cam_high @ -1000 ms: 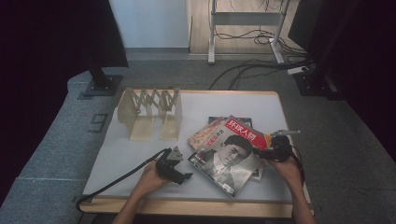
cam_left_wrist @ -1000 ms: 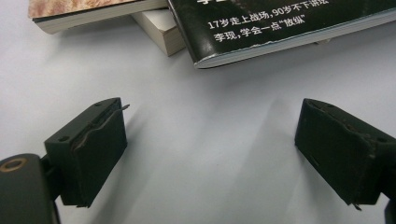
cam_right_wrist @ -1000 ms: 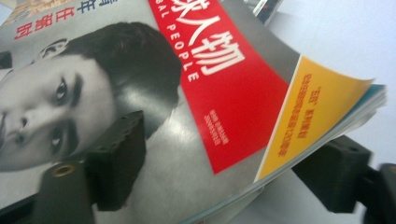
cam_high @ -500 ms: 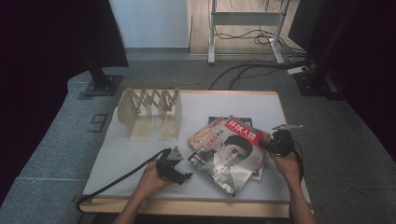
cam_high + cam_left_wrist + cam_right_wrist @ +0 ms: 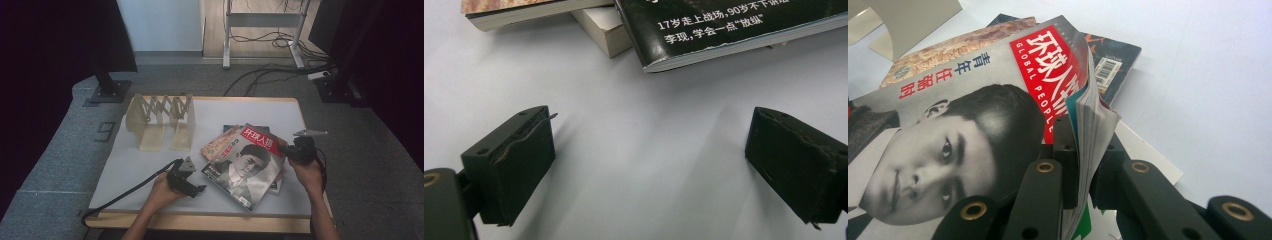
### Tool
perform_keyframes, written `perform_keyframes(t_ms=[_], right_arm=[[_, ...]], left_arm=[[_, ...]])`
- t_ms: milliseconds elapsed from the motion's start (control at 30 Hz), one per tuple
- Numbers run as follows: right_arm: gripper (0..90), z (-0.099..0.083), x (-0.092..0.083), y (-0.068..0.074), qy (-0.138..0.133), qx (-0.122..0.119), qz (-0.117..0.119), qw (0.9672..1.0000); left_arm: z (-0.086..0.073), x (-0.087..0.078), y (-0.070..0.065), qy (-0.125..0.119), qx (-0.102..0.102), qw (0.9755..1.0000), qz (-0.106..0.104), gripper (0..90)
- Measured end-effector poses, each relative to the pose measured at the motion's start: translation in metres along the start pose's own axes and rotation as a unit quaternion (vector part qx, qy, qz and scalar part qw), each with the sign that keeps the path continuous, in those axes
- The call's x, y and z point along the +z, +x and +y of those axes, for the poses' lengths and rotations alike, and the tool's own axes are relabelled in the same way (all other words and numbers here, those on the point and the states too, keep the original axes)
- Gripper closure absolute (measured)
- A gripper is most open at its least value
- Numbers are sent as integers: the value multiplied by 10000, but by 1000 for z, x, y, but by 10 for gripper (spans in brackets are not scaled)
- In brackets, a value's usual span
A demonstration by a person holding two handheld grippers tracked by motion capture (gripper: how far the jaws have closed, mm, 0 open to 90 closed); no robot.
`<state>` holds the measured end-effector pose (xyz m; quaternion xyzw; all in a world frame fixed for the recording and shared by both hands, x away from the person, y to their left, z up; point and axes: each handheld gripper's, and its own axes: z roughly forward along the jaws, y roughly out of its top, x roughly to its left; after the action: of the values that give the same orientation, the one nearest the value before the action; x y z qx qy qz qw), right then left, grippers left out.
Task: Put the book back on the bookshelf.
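A magazine (image 5: 245, 162) with a red title block and a portrait cover lies on top of a small pile of books at the table's front right. My right gripper (image 5: 282, 149) has just been closing on its right edge and is now shut on it. In the right gripper view the gripper (image 5: 1083, 145) pinches the curled pages of the magazine (image 5: 973, 125), and that edge is raised off the pile. My left gripper (image 5: 199, 189) rests on the white mat just left of the magazine's near corner. Its jaws (image 5: 651, 125) stand wide open with nothing between them.
A pale folding rack (image 5: 160, 120) stands upright at the back left of the white mat (image 5: 150, 165). Other books (image 5: 222, 142) stick out from under the magazine. The left gripper's cable (image 5: 125, 192) trails to the front left edge. Dark stands and floor cables lie beyond the table.
The right gripper has closed on the magazine's right edge and risen slightly, lifting that edge off the pile. The left gripper has stayed where it was.
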<state>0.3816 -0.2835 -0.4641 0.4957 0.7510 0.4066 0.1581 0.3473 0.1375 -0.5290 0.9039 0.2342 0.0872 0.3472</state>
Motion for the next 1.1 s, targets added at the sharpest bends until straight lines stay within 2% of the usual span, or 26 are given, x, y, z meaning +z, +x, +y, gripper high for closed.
perform_keyframes(t_ms=[267,400,567,667,700,733,767,800,833,867,933,967,1033,1100], right_arm=[[835,6,-6,6,-149,-144,-14,9998],[840,10,-12,9,-254,-246,-69,9994],[844,19,-21,13,-368,-359,-65,9987],[845,26,-26,17,-440,-449,-42,9980],[845,27,-27,18,-458,-473,-30,9978],[845,29,-28,19,-473,-505,-23,9976],[846,30,-30,20,-481,-516,-16,9975],[846,30,-30,20,-481,-516,-16,9975],[846,31,-30,20,-499,-537,-13,9973],[847,35,-34,23,-538,-572,26,9969],[848,37,-36,25,-566,-618,61,9965],[848,39,-37,27,-595,-649,86,9961],[848,40,-38,28,-609,-672,106,9958],[849,46,-44,36,-708,-786,190,9942]], left_arm=[[0,-1,0,-5,25,10000,-8,71],[0,-4,0,27,28,10000,-45,124],[4,-9,5,49,-116,9998,-144,137],[8,-13,6,-93,-154,9997,-191,138],[12,-17,5,-136,-84,9997,-205,139],[12,-17,5,-136,-84,9997,-205,139],[15,-20,5,-298,-75,9993,-232,146],[15,-20,5,-298,-75,9993,-232,148],[17,-23,7,-448,-184,9981,-376,148],[18,-24,9,-523,-227,9976,-400,158],[22,-26,10,-471,-159,9981,-354,158],[27,-26,9,-405,-21,9987,-308,161],[32,-26,8,-442,19,9984,-350,163],[39,-25,7,-443,87,9983,-377,180]])
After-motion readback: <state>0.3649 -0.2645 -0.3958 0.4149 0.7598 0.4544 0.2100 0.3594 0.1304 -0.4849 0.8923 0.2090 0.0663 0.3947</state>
